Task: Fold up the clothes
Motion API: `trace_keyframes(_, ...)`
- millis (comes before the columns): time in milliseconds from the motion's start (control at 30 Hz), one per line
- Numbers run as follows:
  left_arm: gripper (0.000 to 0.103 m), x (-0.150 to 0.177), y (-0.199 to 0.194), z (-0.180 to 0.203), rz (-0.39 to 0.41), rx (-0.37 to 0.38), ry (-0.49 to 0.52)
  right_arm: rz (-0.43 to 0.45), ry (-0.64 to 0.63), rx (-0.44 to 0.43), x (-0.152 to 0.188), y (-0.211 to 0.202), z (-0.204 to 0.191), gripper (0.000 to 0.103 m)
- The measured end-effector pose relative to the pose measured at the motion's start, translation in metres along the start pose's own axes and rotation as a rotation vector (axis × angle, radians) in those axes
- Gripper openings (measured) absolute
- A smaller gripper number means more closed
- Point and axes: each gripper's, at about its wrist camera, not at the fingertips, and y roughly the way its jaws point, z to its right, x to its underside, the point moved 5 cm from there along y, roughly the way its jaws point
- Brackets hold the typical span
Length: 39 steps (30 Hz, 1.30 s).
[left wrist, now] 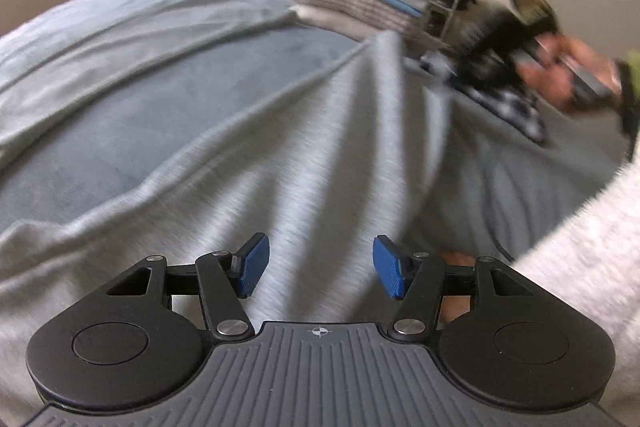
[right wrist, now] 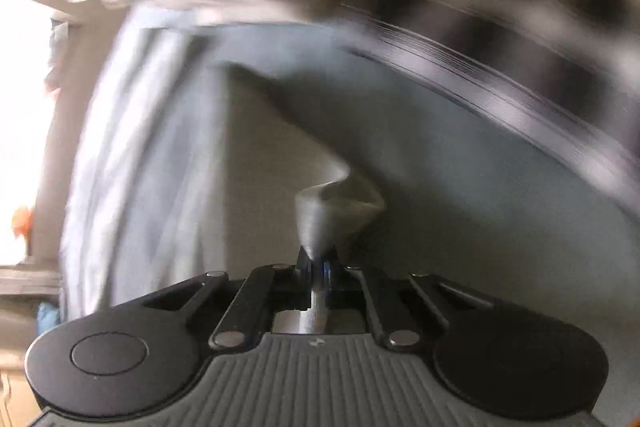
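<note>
Across the bottom of both views sits a grey ribbed body flanked by two round black discs, each with a raised inner circle. Black linkage arms with silver rivets run forward from it, and a small crosshair mark sits at the body's top edge. The left gripper [left wrist: 320, 265] has blue ribbed pads on its fingers [left wrist: 252, 265]. The right gripper [right wrist: 319, 267] shows dark fingers with a glimpse of blue. At the lower right of the left view is a fuzzy white sleeve [left wrist: 592, 247]. At the right edge, blurred, a hand [left wrist: 568, 75] wears a yellow-green cuff.
</note>
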Motion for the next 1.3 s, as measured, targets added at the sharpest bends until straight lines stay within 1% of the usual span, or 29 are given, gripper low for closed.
trace_keyframes(67,0.058,0.003,0.004,0.004,-0.015,-0.004,0.005,0.003,-0.081,-0.059,-0.008,0.008,-0.039,0.005)
trace_keyframes(167,0.058,0.008,0.017,0.005,-0.052,-0.040,0.003,-0.005,-0.193,-0.098,-0.018,0.039,-0.088,0.005)
trace_keyframes(233,0.058,0.011,0.025,0.001,-0.073,-0.079,-0.011,-0.011,-0.210,-0.102,-0.026,0.064,-0.103,0.006)
trace_keyframes(300,0.058,0.015,0.033,-0.005,-0.097,-0.138,-0.038,-0.033,-0.191,-0.114,-0.032,0.080,-0.105,0.009)
trace_keyframes(333,0.058,0.016,0.034,-0.009,-0.100,-0.152,-0.054,-0.044,-0.179,-0.121,-0.035,0.088,-0.105,0.012)
trace_keyframes(367,0.058,0.017,0.034,-0.012,-0.095,-0.150,-0.072,-0.041,-0.160,-0.133,-0.036,0.090,-0.104,0.014)
trace_keyframes(400,0.058,0.017,0.033,-0.015,-0.090,-0.148,-0.090,-0.021,-0.147,-0.156,-0.037,0.083,-0.101,0.019)
trace_keyframes(433,0.058,0.017,0.032,-0.017,-0.087,-0.146,-0.101,0.001,-0.136,-0.181,-0.038,0.075,-0.098,0.029)
trace_keyframes(467,0.058,0.017,0.033,-0.018,-0.086,-0.144,-0.103,0.033,-0.126,-0.195,-0.040,0.063,-0.094,0.034)
trace_keyframes(500,0.058,0.017,0.033,-0.019,-0.085,-0.141,-0.105,0.068,-0.115,-0.206,-0.042,0.049,-0.090,0.042)
trace_keyframes(533,0.058,0.017,0.033,-0.019,-0.084,-0.139,-0.106,0.092,-0.106,-0.207,-0.044,0.043,-0.086,0.043)
trace_keyframes(567,0.058,0.017,0.033,-0.020,-0.083,-0.137,-0.108,0.104,-0.092,-0.197,-0.043,0.033,-0.079,0.043)
trace_keyframes(600,0.058,0.017,0.033,-0.020,-0.083,-0.135,-0.110,0.097,-0.080,-0.182,-0.042,0.026,-0.072,0.043)
trace_keyframes(700,0.058,0.017,0.033,-0.021,-0.079,-0.130,-0.116,0.047,-0.048,-0.118,-0.032,0.016,-0.053,0.043)
trace_keyframes(767,0.059,0.017,0.032,-0.020,-0.077,-0.132,-0.115,0.017,-0.055,-0.108,-0.021,0.018,-0.050,0.043)
trace_keyframes(867,0.059,0.017,0.032,-0.017,-0.074,-0.139,-0.110,-0.020,-0.132,-0.095,-0.009,0.029,-0.071,0.043)
trace_keyframes(933,0.059,0.017,0.031,-0.017,-0.074,-0.144,-0.109,-0.036,-0.209,-0.062,-0.005,0.037,-0.090,0.043)
trace_keyframes(1000,0.059,0.017,0.031,-0.016,-0.076,-0.149,-0.113,-0.054,-0.256,-0.025,-0.008,0.053,-0.109,0.042)
trace_keyframes(1133,0.059,0.018,0.028,-0.015,-0.077,-0.155,-0.120,-0.108,-0.288,0.075,-0.018,0.086,-0.133,0.041)
trace_keyframes(1167,0.059,0.018,0.028,-0.015,-0.078,-0.155,-0.120,-0.130,-0.292,0.097,-0.020,0.095,-0.136,0.040)
trace_keyframes(1300,0.059,0.020,0.026,-0.015,-0.078,-0.155,-0.120,-0.172,-0.309,0.197,-0.022,0.119,-0.143,0.041)
